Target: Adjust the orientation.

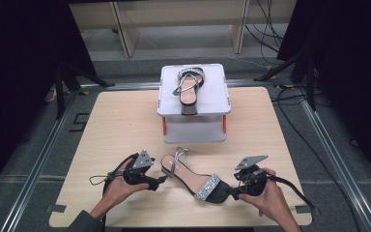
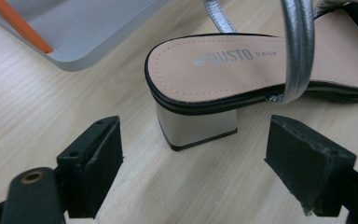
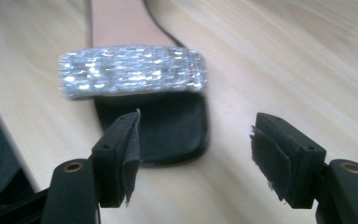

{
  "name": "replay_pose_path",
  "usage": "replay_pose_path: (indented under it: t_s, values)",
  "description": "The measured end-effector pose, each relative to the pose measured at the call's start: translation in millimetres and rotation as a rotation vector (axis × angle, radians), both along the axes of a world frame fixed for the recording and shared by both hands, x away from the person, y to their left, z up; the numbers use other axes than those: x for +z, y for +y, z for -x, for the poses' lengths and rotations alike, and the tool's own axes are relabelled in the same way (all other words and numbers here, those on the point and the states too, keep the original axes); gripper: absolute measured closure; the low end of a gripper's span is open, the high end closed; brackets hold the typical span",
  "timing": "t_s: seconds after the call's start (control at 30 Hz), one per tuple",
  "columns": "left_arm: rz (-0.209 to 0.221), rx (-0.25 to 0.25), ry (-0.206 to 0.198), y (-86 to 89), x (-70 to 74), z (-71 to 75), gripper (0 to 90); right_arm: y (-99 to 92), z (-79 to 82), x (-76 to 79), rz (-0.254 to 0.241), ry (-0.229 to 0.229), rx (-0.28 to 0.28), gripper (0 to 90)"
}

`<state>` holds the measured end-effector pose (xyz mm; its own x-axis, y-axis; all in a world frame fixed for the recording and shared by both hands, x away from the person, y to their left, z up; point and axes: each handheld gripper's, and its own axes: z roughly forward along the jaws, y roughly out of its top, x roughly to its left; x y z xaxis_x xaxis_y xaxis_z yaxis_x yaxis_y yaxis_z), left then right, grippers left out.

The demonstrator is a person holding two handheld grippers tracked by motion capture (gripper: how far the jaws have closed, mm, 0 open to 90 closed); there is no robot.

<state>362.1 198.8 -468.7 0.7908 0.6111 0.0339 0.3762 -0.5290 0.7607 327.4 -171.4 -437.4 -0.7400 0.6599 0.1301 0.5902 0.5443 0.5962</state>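
Observation:
A black-soled sandal [image 1: 188,178] with a tan insole lies on the wooden table [image 1: 116,125] near its front edge. Its pale block heel [image 2: 198,128] points at my left gripper [image 1: 160,180], whose jaws stand open just short of the heel, one to each side; in the left gripper view the gripper [image 2: 193,156] touches nothing. A silver strap [image 2: 298,46] arches over the insole. The glittery toe band [image 3: 133,70] and black toe [image 3: 177,130] face my right gripper [image 3: 196,128]. It is open, with the toe tip between its jaws and a gap left at one side. In the high view the right gripper [image 1: 233,191] sits at the toe.
A matching sandal [image 1: 189,86] rests on a white box-like stand [image 1: 212,99] with orange legs at the table's back middle. Cables trail over the floor at the right. A person's hands hold both grippers at the front edge.

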Motion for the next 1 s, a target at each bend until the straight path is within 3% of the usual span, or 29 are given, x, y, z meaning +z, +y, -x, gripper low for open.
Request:
replay_pose_path:
  t_s: [0.1,0.17,0.37,0.47,0.57,0.63,0.8,0.9,1.0]
  values:
    - [-0.001,0.000,0.004,-2.7,-4.0,-4.5,18.5,6.1,13.4,-2.7,0.062,-0.023,0.017,29.7]
    - [-0.025,-0.006,-0.012,-3.1,-5.7,-7.5,18.7,12.7,18.2,-7.0,0.069,-0.011,0.035,27.7]
    - [-0.014,-0.018,0.000,-4.6,-10.7,-16.0,18.6,27.5,23.5,-19.8,0.132,0.019,0.051,24.0]
    - [-0.029,-0.042,-0.006,-8.6,-11.3,-19.8,17.7,30.7,20.9,-26.5,0.176,-0.022,0.102,24.7]
    - [-0.030,-0.109,0.004,-12.9,-12.4,-21.5,18.9,30.0,15.1,-26.3,0.179,0.004,0.108,24.5]
    - [-0.024,-0.152,0.004,-17.5,-12.8,-17.9,20.5,27.9,12.7,-23.8,0.195,0.000,0.109,26.1]
    - [-0.063,-0.156,0.007,-17.8,-8.7,-8.9,20.4,19.3,1.4,-20.0,0.204,0.023,0.064,32.0]
    - [-0.041,-0.148,0.007,-13.6,-9.2,1.3,25.3,9.9,-10.8,-22.0,0.182,0.025,0.049,31.2]
    - [-0.010,-0.181,0.015,-12.6,-9.4,18.1,30.3,3.7,-22.0,-22.5,0.184,0.017,0.023,31.3]
